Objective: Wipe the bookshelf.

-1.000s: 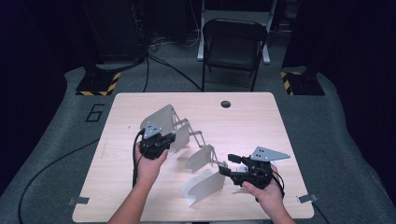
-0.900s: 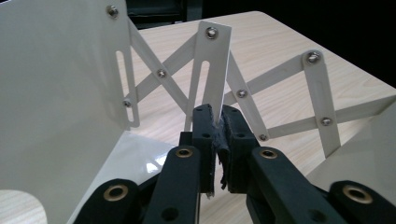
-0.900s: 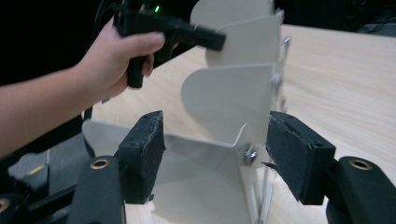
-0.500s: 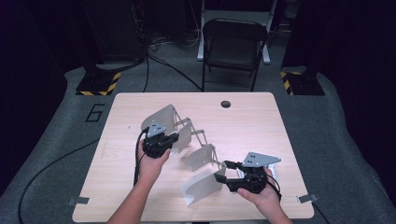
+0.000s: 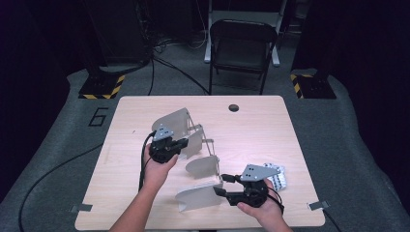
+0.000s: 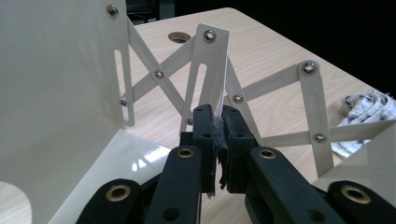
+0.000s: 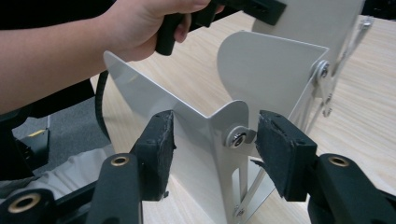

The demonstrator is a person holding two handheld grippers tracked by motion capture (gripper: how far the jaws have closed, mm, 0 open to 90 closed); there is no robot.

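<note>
Expanding file rack (image 5: 193, 159) standing mid table (image 5: 251, 125), cream dividers linked by scissor bars. Left claw (image 6: 217, 126) clamped tight on thin edge of a divider (image 6: 212, 70) near the far end, holding the rack steady. Right claw (image 7: 212, 144) fairly wide, jaws been closing, straddling nearest divider (image 7: 205, 140) w/ riveted edge between pads; pads not pressing yet, so no grip. Rack partly stretched, approx. halfway by look of the bars. Left to do, prob.: close right claw on end divider, then pull or push to set spacing. Patterned cloth (image 5: 276, 176) beside right hand, apart from the rack.
</note>
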